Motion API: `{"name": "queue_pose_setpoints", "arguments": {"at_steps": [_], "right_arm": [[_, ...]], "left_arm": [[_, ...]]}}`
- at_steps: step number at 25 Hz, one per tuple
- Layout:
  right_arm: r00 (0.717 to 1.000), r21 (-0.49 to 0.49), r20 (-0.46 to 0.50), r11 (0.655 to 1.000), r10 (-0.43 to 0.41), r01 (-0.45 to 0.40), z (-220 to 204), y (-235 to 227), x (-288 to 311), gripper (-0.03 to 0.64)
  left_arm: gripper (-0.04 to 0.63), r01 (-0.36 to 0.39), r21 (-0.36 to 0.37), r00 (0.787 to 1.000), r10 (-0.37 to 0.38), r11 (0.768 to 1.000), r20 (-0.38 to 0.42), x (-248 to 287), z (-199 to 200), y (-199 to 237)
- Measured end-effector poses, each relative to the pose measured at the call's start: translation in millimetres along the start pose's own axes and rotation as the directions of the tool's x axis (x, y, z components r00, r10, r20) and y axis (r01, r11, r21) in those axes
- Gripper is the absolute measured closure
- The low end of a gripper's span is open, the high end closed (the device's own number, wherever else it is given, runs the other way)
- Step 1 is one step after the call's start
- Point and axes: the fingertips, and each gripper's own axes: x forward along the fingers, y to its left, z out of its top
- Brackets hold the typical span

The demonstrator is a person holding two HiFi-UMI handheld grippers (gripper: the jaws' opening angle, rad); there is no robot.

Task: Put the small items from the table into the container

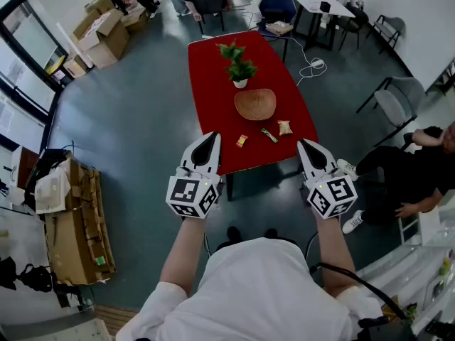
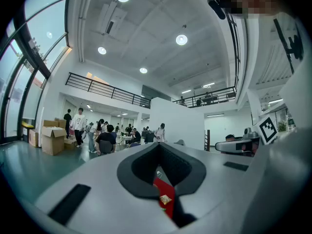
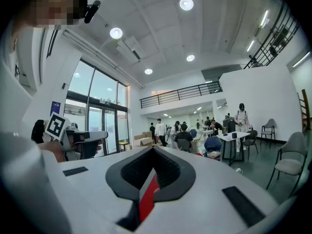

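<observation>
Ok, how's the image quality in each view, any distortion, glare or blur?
Head view: evenly lit and sharp on the red table, with room lines bowing toward the edges. Left gripper view: strong fisheye with a black rim, ceiling lights blown out, the left hand-held gripper soft up close. Right gripper view: same fisheye, windows bright at left.

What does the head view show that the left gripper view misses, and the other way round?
Only the head view: the wooden bowl, the potted plant and the full length of the table top. Only the left gripper view: the ceiling lights and a balcony railing high on the wall. Both: the red table and a small yellow packet lying on it, which the gripper view shows only as a sliver through its jaws.
</observation>
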Motion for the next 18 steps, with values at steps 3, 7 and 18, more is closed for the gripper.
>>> {"name": "queue_pose_setpoints", "arguments": {"at_steps": [3,7,18], "right_arm": [[1.0,-0.001,0.0,1.0,0.0,0.0,0,-2,4,0.604],[1.0,-0.001,-0.001,1.0,0.001,-0.001,0,0,8,0.604],[1.0,0.001,0.015,1.0,0.002,-0.002,1,-2,15,0.604]], "left_arm": [[0.589,-0.002,-0.003,1.0,0.002,1.0,0.001,3,-1,3],[0.589,-0.004,-0.006,1.0,0.004,1.0,0.0,3,-1,8],[0.589,-0.003,-0.019,1.0,0.003,1.0,-0.005,9,-6,17]]}}
